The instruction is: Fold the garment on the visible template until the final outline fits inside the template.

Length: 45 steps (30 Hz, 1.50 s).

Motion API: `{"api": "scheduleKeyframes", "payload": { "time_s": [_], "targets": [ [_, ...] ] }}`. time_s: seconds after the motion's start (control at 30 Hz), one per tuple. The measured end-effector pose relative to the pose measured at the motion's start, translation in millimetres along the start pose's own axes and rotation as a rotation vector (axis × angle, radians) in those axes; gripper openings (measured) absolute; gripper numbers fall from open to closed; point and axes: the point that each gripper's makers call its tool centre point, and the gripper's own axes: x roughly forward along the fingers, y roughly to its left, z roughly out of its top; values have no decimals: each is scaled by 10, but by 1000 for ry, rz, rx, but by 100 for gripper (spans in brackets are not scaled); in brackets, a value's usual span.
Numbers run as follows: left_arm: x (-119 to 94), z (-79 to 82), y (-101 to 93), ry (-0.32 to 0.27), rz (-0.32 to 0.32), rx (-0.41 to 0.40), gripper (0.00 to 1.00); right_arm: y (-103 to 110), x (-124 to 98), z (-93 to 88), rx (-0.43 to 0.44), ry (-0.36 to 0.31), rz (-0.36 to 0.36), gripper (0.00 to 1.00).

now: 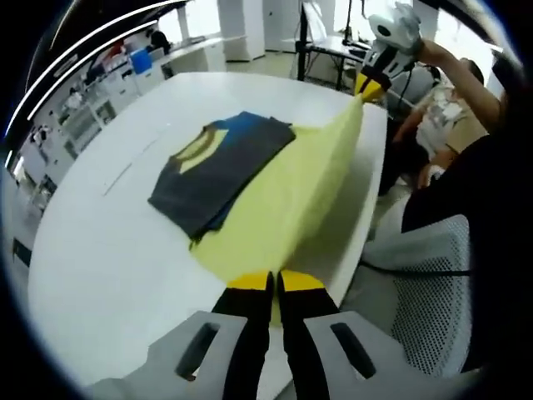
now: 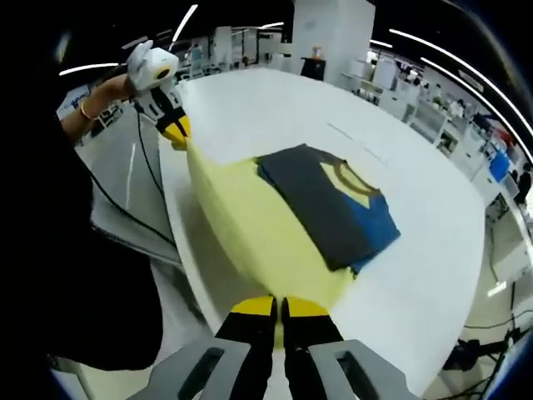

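A folded dark grey and blue garment (image 1: pixel 221 171) (image 2: pixel 333 204) with a yellow collar lies on a yellow template sheet (image 1: pixel 300 200) (image 2: pixel 241 225) on the white table (image 1: pixel 108 267) (image 2: pixel 416 283). The sheet's near edge is lifted off the table between both grippers. My left gripper (image 1: pixel 273 283) is shut on one corner of the sheet, and it also appears at the upper left of the right gripper view (image 2: pixel 176 132). My right gripper (image 2: pixel 279 307) is shut on the other corner, seen too at the top right of the left gripper view (image 1: pixel 372 83).
A white mesh chair (image 1: pixel 425 283) stands by the table's near edge beside the person's dark clothing (image 2: pixel 75 275). A cable (image 2: pixel 137 192) hangs from the left gripper. Shelves (image 1: pixel 92 108) line the far side, with a black desk (image 1: pixel 325 46) behind.
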Motion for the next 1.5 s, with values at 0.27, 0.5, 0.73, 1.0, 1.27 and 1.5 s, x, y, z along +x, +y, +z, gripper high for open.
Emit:
{"api": "scheduleKeyframes", "payload": {
  "time_s": [0.27, 0.5, 0.73, 1.0, 1.27, 1.5],
  "targets": [
    [5, 190, 264, -36, 56, 19, 0, -312, 40, 212, 2, -42, -62, 0],
    [3, 368, 467, -73, 106, -2, 0, -538, 82, 333, 50, -75, -119, 0],
    [-1, 585, 726, -134, 193, 3, 0, -739, 111, 467, -46, -75, -180, 0],
    [-28, 796, 987, -178, 261, 46, 0, -1026, 99, 691, -56, -124, -238, 0],
    [-45, 1047, 1302, -251, 348, 38, 0, -1325, 83, 929, -69, -170, -315, 0],
    [50, 1201, 1551, -287, 387, 31, 0, -1562, 139, 1037, -58, -184, -371, 0]
  ]
}}
